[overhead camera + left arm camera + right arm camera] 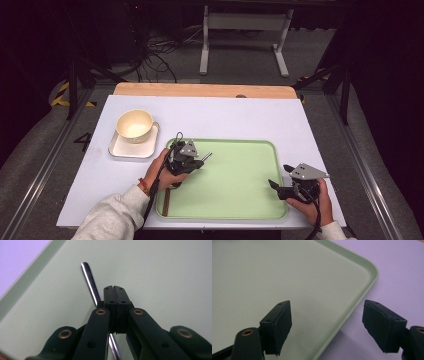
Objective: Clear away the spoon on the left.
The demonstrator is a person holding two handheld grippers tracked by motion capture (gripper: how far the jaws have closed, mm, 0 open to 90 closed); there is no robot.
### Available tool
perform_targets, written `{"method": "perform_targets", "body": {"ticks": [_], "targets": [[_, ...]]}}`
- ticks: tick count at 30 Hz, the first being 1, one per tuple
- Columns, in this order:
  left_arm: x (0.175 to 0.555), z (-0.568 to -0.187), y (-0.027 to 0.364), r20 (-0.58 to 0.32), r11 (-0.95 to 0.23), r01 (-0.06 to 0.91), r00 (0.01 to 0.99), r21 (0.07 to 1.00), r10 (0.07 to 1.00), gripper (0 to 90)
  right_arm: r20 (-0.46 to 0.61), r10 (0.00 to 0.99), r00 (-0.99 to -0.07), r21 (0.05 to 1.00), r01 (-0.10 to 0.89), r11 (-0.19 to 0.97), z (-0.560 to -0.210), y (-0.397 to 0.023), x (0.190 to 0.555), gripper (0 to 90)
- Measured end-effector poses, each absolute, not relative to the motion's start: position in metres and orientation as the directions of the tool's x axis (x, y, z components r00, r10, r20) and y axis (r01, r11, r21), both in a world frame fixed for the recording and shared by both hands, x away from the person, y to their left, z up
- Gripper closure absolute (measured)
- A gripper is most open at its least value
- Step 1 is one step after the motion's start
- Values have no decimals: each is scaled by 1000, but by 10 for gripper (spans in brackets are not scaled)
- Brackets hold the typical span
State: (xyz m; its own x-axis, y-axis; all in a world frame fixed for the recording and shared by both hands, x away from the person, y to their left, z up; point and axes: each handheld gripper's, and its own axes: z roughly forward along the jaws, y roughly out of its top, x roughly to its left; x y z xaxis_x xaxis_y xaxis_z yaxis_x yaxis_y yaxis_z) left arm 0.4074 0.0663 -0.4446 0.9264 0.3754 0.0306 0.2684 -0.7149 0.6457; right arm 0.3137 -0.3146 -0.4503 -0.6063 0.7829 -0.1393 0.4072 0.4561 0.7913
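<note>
A pale green tray lies on the white surface in front of me, its bed mostly bare. My left hand-held gripper hangs over the tray's left part, near its far left corner. In the left gripper view its jaws are pressed together, and a thin dark metal rod slants past their left side and runs on beneath them. I cannot tell whether the jaws pinch it or merely lie beside it. In the high view the rod's tip pokes out just beyond the gripper over the tray. At the tray's near left corner a brown strip lies along the inner edge, partly under my left forearm; I cannot tell what it is.

My right hand-held gripper sits at the tray's right edge, jaws spread wide with nothing between them. In the right gripper view one jaw is above the tray bed and the other above the white surface, with the tray's raised rim running between.

Left of the tray, well apart from both grippers, a cream bowl stands on a small white square plate. The bowl's inside looks bare.
</note>
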Motion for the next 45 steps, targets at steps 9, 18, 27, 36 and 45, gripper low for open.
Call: {"method": "perform_targets", "body": {"ticks": [9, 18, 27, 36, 45], "targets": [[414, -449, 78, 29, -699, 317, 900, 642, 435, 900, -137, 785, -604, 792, 409, 453, -450, -316, 312, 239], [412, -445, 76, 19, -672, 278, 917, 686, 399, 900, -136, 784, -606, 789, 413, 456, -451, -315, 313, 239], [414, -449, 63, 73, -714, 263, 913, 649, 402, 900, -134, 785, -605, 784, 420, 457, -452, -316, 313, 239], [415, -447, 67, 56, -679, 272, 906, 681, 419, 900, -139, 781, -609, 782, 416, 464, -452, -315, 313, 239], [412, -451, 58, 57, -708, 252, 922, 659, 382, 900, -138, 781, -610, 779, 420, 466, -453, -315, 313, 238]]}}
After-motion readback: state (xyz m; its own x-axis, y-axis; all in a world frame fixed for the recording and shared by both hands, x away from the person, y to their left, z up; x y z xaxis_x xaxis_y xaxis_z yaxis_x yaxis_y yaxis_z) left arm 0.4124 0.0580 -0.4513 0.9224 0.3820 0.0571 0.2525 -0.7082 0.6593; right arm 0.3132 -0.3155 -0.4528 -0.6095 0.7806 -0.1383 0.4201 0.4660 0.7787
